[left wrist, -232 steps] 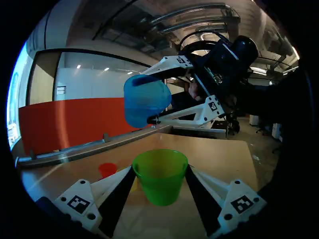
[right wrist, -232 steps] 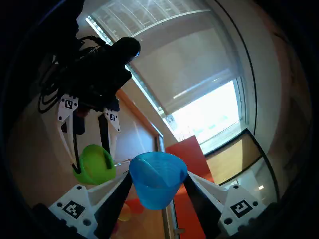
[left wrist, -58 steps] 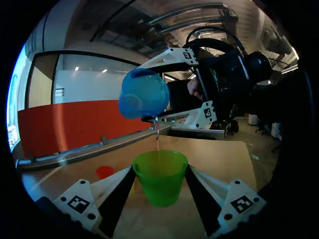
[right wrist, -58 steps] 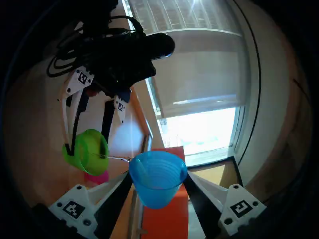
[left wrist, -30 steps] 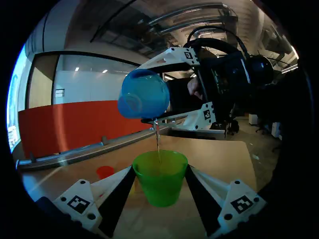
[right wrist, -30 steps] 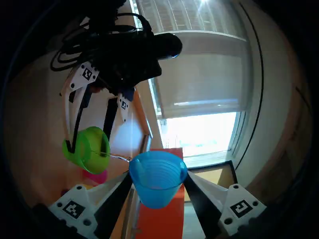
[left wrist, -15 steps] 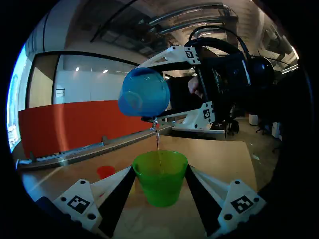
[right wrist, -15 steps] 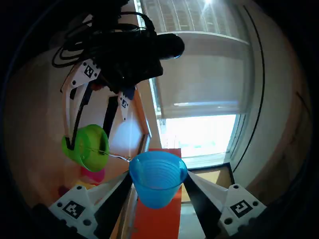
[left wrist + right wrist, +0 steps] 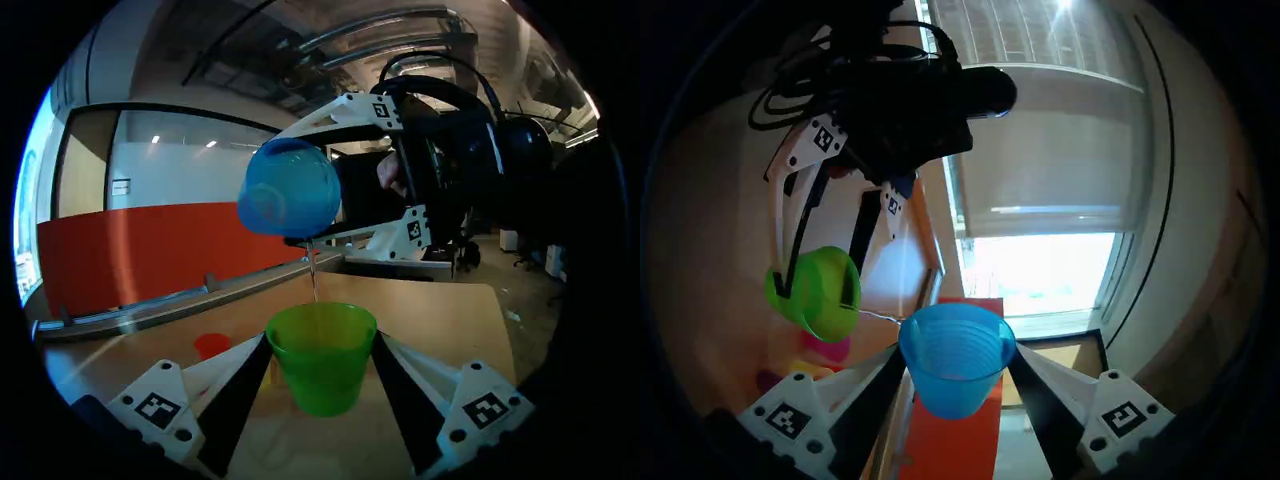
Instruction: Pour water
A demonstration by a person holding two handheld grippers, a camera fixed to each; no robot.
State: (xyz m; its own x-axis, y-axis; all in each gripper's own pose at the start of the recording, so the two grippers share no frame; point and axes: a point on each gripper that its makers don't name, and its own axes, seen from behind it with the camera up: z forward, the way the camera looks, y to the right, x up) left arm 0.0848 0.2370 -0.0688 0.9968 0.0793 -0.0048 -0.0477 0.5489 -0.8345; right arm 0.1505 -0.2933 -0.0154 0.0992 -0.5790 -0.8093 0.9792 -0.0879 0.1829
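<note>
Currently logging left gripper (image 9: 320, 342) clamped on a green plastic cup (image 9: 322, 370), both fingers pressed to its tapered sides just below the rim. Holds it upright above a pale wooden tabletop (image 9: 448, 308). Cannot tell fill level through the translucent green wall. Noted right gripper (image 9: 958, 358) likewise closed on a blue translucent plastic cup (image 9: 956, 382): smooth round rim, faint stepped rings inside, contents not discernible. In left gripper view, recorded the blue cup tipped steeply with its round base turned toward the camera, directly above the green cup and apart from it. Observed a thin stream of water (image 9: 312, 276) running from the blue cup's lowest lip down into the green cup's mouth. Also noted a small red cup (image 9: 212, 345) standing on the tabletop beyond the left finger
</note>
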